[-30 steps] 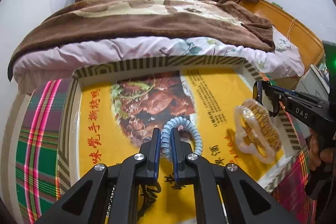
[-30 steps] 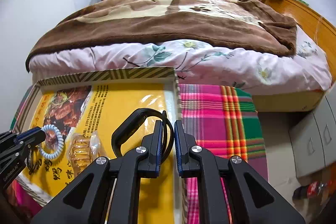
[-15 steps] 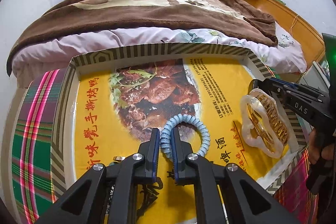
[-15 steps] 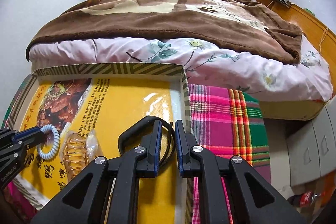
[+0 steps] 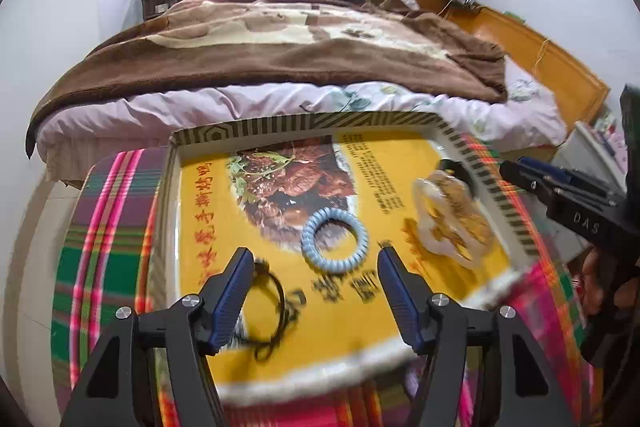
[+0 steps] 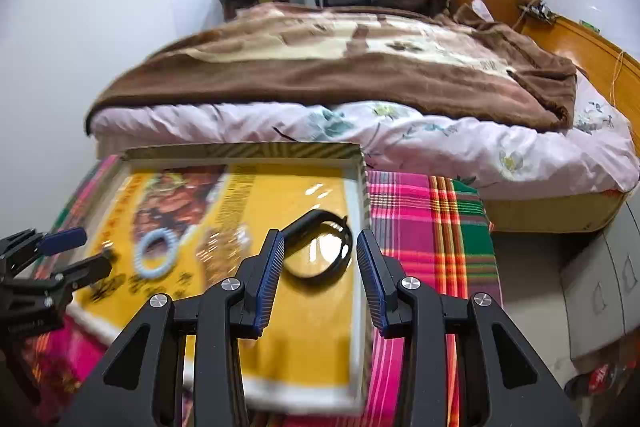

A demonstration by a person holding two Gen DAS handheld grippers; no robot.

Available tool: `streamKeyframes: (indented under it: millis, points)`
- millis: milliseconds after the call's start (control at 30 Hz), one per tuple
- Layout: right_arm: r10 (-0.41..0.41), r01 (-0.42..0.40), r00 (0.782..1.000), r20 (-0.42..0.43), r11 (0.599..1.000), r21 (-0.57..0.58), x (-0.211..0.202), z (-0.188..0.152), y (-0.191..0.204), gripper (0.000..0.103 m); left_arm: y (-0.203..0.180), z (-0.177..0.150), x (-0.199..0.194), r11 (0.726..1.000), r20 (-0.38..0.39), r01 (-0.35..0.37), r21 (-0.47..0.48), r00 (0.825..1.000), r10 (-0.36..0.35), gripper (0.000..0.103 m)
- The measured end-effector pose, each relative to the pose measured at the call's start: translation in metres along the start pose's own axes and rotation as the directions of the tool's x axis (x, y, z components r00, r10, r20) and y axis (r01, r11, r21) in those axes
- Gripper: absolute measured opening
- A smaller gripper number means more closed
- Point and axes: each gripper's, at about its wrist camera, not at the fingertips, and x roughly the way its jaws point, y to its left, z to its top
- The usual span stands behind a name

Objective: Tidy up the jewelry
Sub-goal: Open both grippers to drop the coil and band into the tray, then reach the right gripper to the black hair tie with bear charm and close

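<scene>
Lying flat inside the shallow yellow printed cardboard tray [image 5: 400, 123], a pale blue coiled plastic bracelet [image 5: 334, 246] is seen just beyond the left gripper [image 5: 316, 269], whose fingers are spread wide and hold nothing. Toward the tray's right rim, a clear plastic pouch of gold-coloured pieces [image 5: 452, 219] is set down, and near that same rim a black band bracelet [image 6: 320, 253] is framed by the right gripper [image 6: 320, 277], also released and empty. A thin black cord loop [image 5: 269, 311] rests near the tray's front edge. The coiled bracelet is judged light, springy and easily squashed; one side of its ring would best be pinched. The black band looks stiffer and smooth, so a slip is possible. The pouch is expected to crinkle and slide.
</scene>
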Motion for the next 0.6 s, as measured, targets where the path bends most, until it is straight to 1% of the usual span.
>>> streamKeyframes:
  millis: [133,267,333,400,467,533,600]
  points:
    - [0.041,-0.041,0.999,0.008,0.999,-0.015,-0.031,-0.024,0.007,0.039,0.005,-0.016,-0.035,1.0,0.033,-0.003,-0.006,0.999,0.003,0.064]
    - [0.069,-0.069,0.998,-0.008,0.997,-0.026,-0.052,-0.048,0.012,0.039,0.004,-0.032,-0.063,1.0,0.052,0.003,0.004,0.999,-0.003,0.065]
    - [0.104,-0.104,0.995,-0.011,0.994,-0.027,-0.063,-0.061,0.014,0.039,0.005,-0.041,-0.075,1.0,0.061,0.012,0.005,0.998,-0.012,0.065]
    - [0.106,-0.107,0.994,-0.023,0.994,-0.028,-0.069,-0.071,0.015,0.039,0.007,-0.051,-0.085,1.0,0.064,0.023,0.001,0.998,-0.023,0.065]
    - [0.126,-0.128,0.991,-0.04,0.991,-0.038,-0.075,-0.082,0.019,0.039,0.012,-0.063,-0.094,1.0,0.063,0.025,0.001,0.998,-0.025,0.065]
    - [0.142,-0.144,0.989,-0.052,0.988,-0.052,-0.079,-0.092,0.024,0.039,0.017,-0.073,-0.102,1.0,0.061,0.014,-0.002,0.998,-0.013,0.066]
    - [0.162,-0.167,0.984,-0.068,0.984,-0.07,-0.081,-0.103,0.03,0.039,0.022,-0.083,-0.107,1.0,0.05,-0.001,-0.013,0.999,0.001,0.069]
